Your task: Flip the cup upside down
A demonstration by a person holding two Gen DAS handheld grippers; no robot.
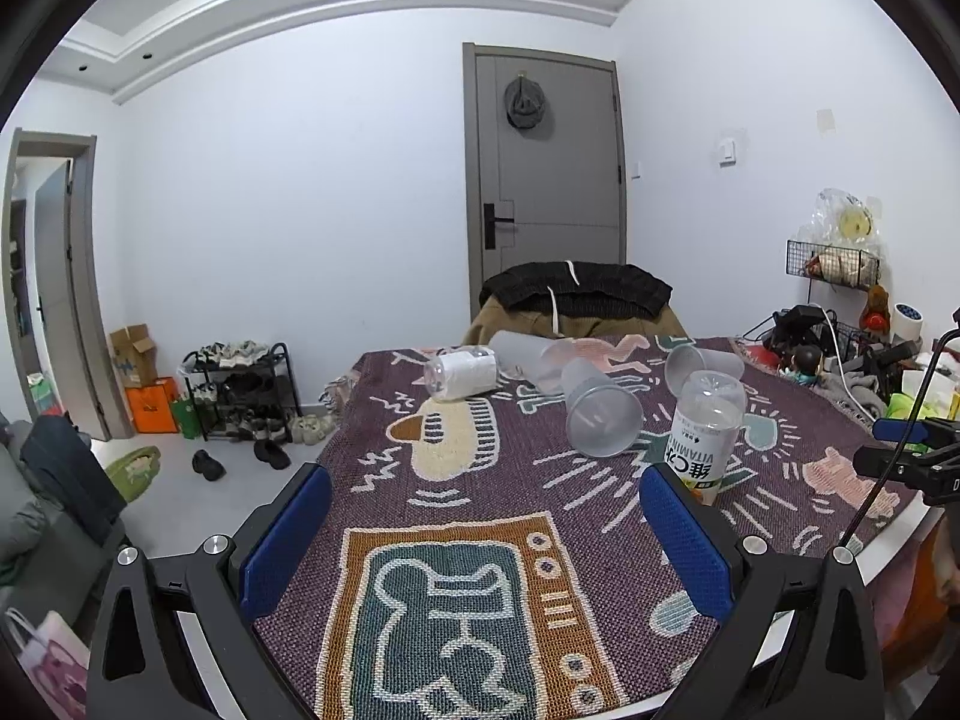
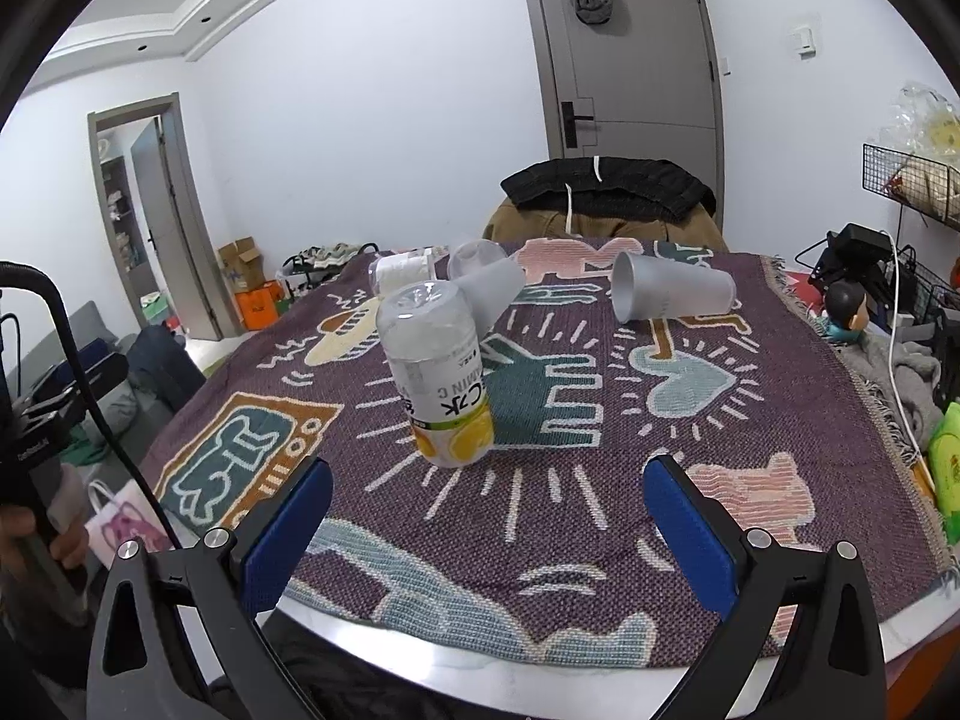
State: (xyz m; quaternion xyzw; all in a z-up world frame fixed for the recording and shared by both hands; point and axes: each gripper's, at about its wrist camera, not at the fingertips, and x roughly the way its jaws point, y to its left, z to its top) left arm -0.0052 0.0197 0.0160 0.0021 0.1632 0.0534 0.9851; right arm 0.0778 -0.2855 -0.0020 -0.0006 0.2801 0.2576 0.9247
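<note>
Three frosted plastic cups lie on their sides on the patterned purple cloth (image 1: 540, 480). The nearest cup (image 1: 600, 414) points its mouth at my left gripper (image 1: 486, 516), which hovers open over the cloth's near edge, well short of it. A second cup (image 1: 705, 366) lies to the right and a third cup (image 1: 528, 354) lies behind. In the right wrist view, one cup (image 2: 672, 294) lies far right and another cup (image 2: 486, 285) lies behind a bottle. My right gripper (image 2: 489, 510) is open and empty, low over the near edge.
A vitamin C bottle (image 2: 438, 372) stands upside down mid-table, close to the cups. A clear bottle (image 1: 462, 372) lies on its side at the far left. A chair draped with clothes (image 1: 576, 294) stands behind the table. Clutter and cables (image 2: 870, 312) line the right edge.
</note>
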